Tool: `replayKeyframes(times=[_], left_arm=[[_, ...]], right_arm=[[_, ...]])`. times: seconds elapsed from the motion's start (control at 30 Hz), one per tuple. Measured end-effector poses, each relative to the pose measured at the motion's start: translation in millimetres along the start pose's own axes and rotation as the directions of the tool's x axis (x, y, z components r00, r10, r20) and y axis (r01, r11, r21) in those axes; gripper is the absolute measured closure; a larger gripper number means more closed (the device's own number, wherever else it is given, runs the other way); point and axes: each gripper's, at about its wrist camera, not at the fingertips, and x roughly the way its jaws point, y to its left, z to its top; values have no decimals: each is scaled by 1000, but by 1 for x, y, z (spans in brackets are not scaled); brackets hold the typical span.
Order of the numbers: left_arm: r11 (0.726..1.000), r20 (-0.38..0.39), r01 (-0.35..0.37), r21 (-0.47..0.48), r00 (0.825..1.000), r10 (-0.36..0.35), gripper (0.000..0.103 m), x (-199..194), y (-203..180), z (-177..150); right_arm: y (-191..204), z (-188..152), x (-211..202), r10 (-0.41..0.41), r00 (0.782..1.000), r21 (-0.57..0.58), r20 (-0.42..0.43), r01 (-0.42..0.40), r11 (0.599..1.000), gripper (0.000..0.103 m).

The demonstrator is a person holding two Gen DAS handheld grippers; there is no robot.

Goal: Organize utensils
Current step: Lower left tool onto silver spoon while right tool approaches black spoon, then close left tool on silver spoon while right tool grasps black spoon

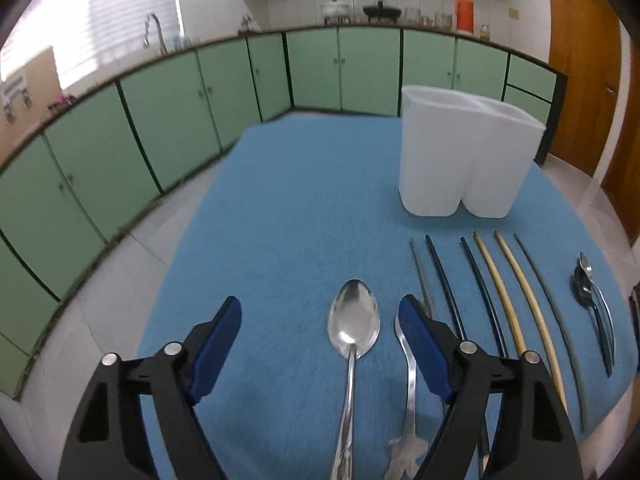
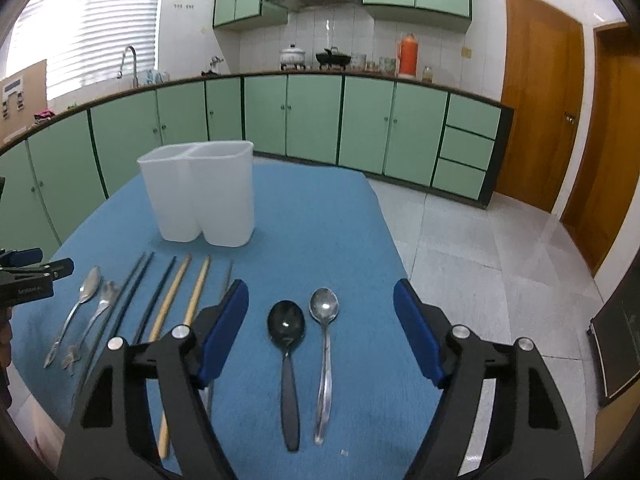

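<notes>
A white two-compartment holder (image 1: pixel 464 156) (image 2: pixel 200 192) stands upright on the blue cloth. In the left wrist view my left gripper (image 1: pixel 320 312) is open above a large silver spoon (image 1: pixel 353 340), with a second silver utensil (image 1: pixel 408 400) partly hidden behind its right finger (image 1: pixel 424 344). Several chopsticks (image 1: pixel 508 312) (image 2: pixel 176 300) lie in a row, dark and wooden. In the right wrist view my right gripper (image 2: pixel 320 304) is open above a black spoon (image 2: pixel 286 352) and a silver spoon (image 2: pixel 325 352). The same two spoons (image 1: pixel 592 304) lie far right in the left wrist view.
The blue cloth (image 1: pixel 288 200) (image 2: pixel 320 216) covers the table; tiled floor (image 2: pixel 480 264) lies past its right edge. Green kitchen cabinets (image 2: pixel 312 120) line the back wall. The left gripper's body (image 2: pixel 24 276) shows at the left edge of the right wrist view.
</notes>
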Motion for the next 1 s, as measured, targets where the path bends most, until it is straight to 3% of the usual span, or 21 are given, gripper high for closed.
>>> replayKeyframes(times=[0.1,0.33,0.63,0.77,1.0], left_arm=[[1000,-31,13,-1,999,-13,24,15,-4,5],[999,-93,-33,12,995,34,24,49,-7,10],[1000,-130,7,5,991,-6,44,68,-10,8],[999,-129,49,5,991,-48,69,66,-11,10],[998,-91,63,-10,994,-63,71,56,-17,0]], right_arm=[[-3,2,9,-4,1000,-1,-12,4,1000,31],[-4,7,26,-3,1000,-12,-22,3,1000,31],[-8,6,42,2,999,-13,-52,-3,1000,31],[-12,5,50,-3,998,-12,-70,2,1000,36],[-17,0,59,26,994,-10,-105,-27,1000,46]])
